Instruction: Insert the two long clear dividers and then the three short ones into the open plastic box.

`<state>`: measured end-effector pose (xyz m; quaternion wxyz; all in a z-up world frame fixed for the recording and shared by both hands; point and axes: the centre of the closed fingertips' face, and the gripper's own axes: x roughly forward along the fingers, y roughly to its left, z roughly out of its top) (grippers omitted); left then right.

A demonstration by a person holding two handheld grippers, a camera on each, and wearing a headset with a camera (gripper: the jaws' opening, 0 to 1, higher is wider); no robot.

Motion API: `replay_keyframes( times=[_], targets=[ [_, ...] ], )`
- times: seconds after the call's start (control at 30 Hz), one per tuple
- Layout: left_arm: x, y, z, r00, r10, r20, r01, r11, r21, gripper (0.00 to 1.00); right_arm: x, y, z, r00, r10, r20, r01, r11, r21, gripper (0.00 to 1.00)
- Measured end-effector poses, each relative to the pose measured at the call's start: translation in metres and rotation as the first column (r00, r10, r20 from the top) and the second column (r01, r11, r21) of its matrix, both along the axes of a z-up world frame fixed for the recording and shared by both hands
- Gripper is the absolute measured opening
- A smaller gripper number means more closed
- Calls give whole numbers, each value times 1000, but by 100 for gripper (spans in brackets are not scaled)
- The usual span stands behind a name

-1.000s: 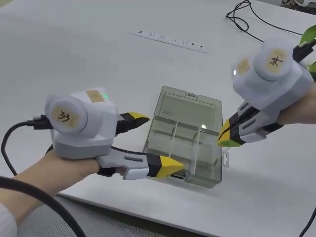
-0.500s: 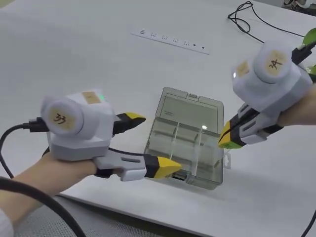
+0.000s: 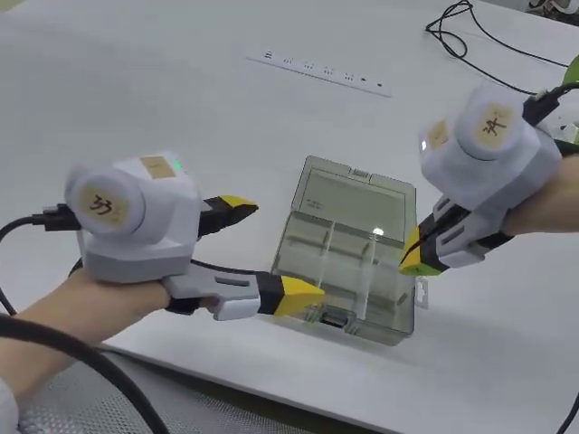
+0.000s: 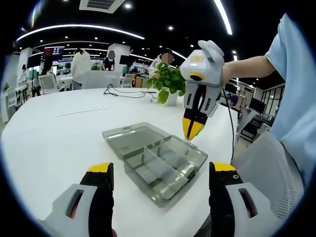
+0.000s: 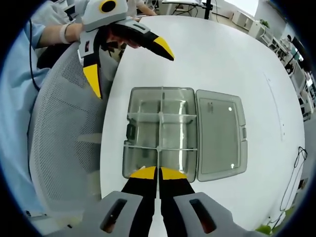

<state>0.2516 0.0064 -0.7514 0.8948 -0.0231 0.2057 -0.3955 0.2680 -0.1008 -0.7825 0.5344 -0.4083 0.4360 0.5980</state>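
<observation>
We see the open smoky clear plastic box (image 3: pixel 375 327) by the near edge of the white table (image 3: pixel 136 90), lid flat on the far side, clear dividers (image 5: pixel 160 117) standing crossed inside. The right gripper (image 3: pixel 412 259), jaws clenched together, points at the box's right rim. The left gripper (image 3: pixel 273 249), released wide, hovers to its left. A white power strip (image 3: pixel 321 72) and a black cable (image 3: pixel 443 36) lie far off, with open tabletop between.

Spread left gripper (image 4: pixel 161 169) before open box (image 4: pixel 170 190), right gripper (image 4: pixel 191 131) above it

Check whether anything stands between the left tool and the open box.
Nothing visible does. The left tool is open beside the box, with only bare table between them. The right tool, shut, hovers over the box's opposite side, out of that path.
</observation>
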Motion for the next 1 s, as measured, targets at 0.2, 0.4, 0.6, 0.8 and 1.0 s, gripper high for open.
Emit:
replay_keyframes(
  times=[0.2, 0.4, 0.6, 0.8, 1.0],
  targets=[
    [1, 3, 0, 1000, 9, 1, -9, 1000, 3, 81, 0, -1, -5, 1000, -4, -9, 4, 1000, -6, 2],
    [4, 7, 0, 1000, 16, 5, -16, 1000, 7, 81, -1, -1, -10, 1000, -5, -12, 5, 1000, -10, 2],
    [4, 9, 0, 1000, 21, 3, -21, 1000, 7, 81, -1, 0, -18, 1000, -8, -14, 8, 1000, -17, 2],
    [5, 10, 0, 1000, 26, 2, -26, 1000, 7, 81, 1, -1, -24, 1000, -14, -15, 13, 1000, -21, 2],
    [5, 11, 0, 1000, 29, 1, -29, 1000, 7, 81, 2, -2, -29, 1000, -25, -14, 25, 999, -19, 2]
  ],
)
